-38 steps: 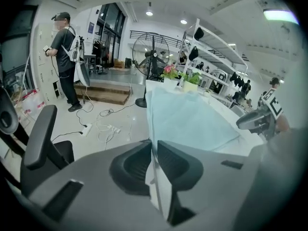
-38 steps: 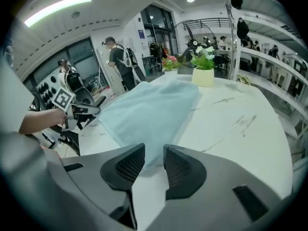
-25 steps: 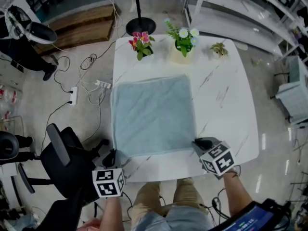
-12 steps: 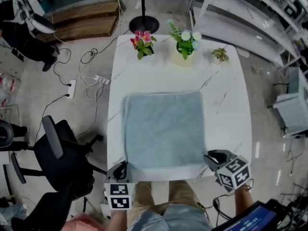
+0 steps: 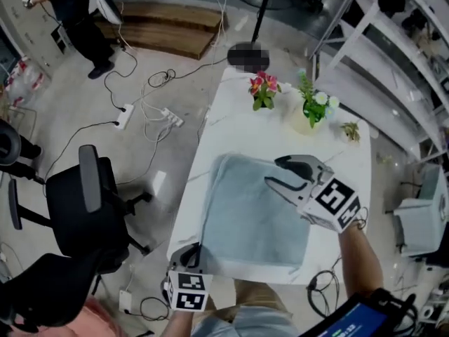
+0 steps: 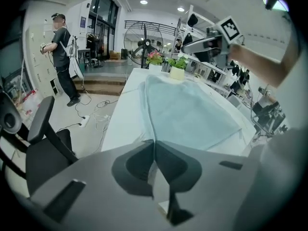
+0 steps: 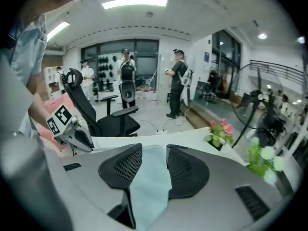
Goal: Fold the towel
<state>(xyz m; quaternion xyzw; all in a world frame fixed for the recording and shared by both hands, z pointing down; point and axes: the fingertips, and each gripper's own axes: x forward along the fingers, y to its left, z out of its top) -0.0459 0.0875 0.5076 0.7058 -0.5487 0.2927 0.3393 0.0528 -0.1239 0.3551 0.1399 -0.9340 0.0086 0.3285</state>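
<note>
The left tongs [image 5: 191, 250] sit at the near left corner of the desk [image 5: 340, 161] and point steeply down. Their jaws are together on the near left corner of the towel [image 5: 256, 213]. The left gripper view shows the cloth's edge running straight into the closed tips, a detail the head view is too coarse to give. The towel lies spread flat over the middle of the desk.

Above its far right part the right tongs [image 5: 275, 172] hover clear of the cloth, angled down and leftward, with the forearm reaching in from the right. Their jaws have just been opening and stand apart. Through the gap the right gripper view shows only towel below, with nothing pressed between them.

Pink flowers [image 5: 263, 88] and a white-flowered plant [image 5: 313, 108] stand at the far edge. Only the gripper views show people [image 7: 179, 81] standing beyond the desk.
</note>
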